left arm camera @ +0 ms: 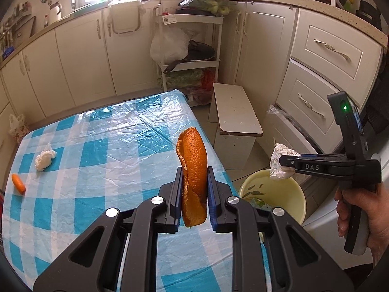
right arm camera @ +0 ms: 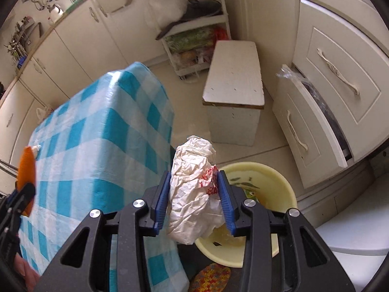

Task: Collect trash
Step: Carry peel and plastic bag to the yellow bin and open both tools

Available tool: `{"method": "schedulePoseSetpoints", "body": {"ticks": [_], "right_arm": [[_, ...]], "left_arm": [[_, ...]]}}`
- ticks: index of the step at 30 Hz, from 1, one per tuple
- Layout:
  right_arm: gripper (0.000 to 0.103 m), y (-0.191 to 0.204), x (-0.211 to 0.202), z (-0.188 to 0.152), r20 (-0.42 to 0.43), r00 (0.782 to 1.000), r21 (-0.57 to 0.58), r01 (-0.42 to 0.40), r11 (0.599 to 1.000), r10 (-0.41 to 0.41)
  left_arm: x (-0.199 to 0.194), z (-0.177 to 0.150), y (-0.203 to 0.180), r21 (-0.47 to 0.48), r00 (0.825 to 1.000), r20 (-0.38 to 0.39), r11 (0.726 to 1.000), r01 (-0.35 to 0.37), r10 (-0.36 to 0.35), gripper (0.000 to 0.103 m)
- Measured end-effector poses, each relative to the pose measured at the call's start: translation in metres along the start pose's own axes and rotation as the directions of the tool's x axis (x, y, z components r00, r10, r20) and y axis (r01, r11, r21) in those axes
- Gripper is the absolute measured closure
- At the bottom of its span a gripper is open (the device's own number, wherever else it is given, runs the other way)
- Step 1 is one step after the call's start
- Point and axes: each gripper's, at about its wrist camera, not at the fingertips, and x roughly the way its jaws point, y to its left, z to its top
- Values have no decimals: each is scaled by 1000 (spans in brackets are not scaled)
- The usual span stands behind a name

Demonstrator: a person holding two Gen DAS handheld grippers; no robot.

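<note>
Nearest the left wrist lens: left gripper, fingers pinching an orange peel that stands upright between the pads, tip curling well above the fingertips, lower end hanging beneath them. Under and ahead of those fingers: table draped in a blue-and-white checked plastic cloth. Far off to the left of the fingers on that cloth: a crumpled white tissue, and just nearer, apart from it, a small carrot piece. To the right of the fingers, beyond the table edge and lower down: a pale yellow bucket on the floor.

Nearest the right wrist lens: right gripper, blue-padded fingers clamped on a wad of crumpled white wrapper with red print on one side; wad bulging above and below the pads. Directly below and just right of those fingers: same yellow bucket, a few dark scraps inside. Left of the fingers: the table's cloth-covered side. Ahead of the fingers, past the bucket: a white wooden stool. Further right: cream drawers, lowest one pulled partly out.

Seen from the left wrist: right gripper held level above the bucket's rim with the wrapper in its tips, right hand wrapped round the handle. Seen from the right wrist, at the far left edge: orange peel in the left gripper, over the table.
</note>
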Motion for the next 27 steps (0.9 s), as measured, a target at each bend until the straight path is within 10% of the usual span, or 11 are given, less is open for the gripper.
{"method": "schedulePoseSetpoints", "body": {"ticks": [14,27], "right_arm": [[62,-40,33,-3,-105,989,55,113,992,-107],[29,-55,44,-8,-178,971,90,181,979,-163]], "left_arm": [[11,4,-25,24,999,-13,999,32,-32,86],[22,3,-70,67,996,-38,994,88,-86,86]]}}
